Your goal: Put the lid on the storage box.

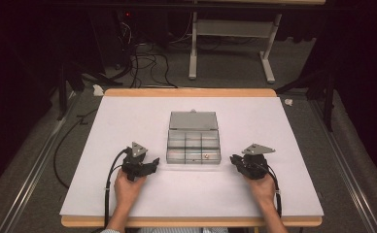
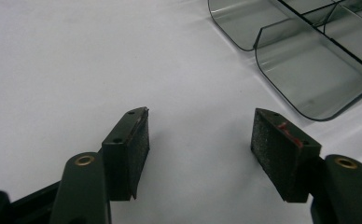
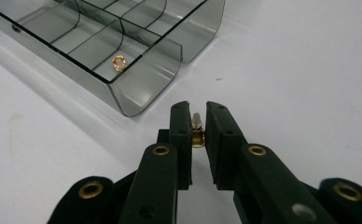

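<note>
Compartment box (image 1: 194, 145): desk (image 1: 128, 116) centre, lid behind it. Brass fitting (image 1: 206, 156) in front-right compartment. L hand-held gripper (image 1: 153, 164) front-left of box; R hand-held gripper (image 1: 233, 159) front-right, w/ a second small fitting (image 3: 197, 122) between jaws.

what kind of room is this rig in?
Probably a lab or recording workspace, not a home: a table under a white sheet with just a clear compartment box on it, cables trailing over grey carpet, and dark curtains around the edges.

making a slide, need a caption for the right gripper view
Right hand-held gripper shut on a small brass fitting beside a clear compartment box already holding a matching brass piece.
</note>
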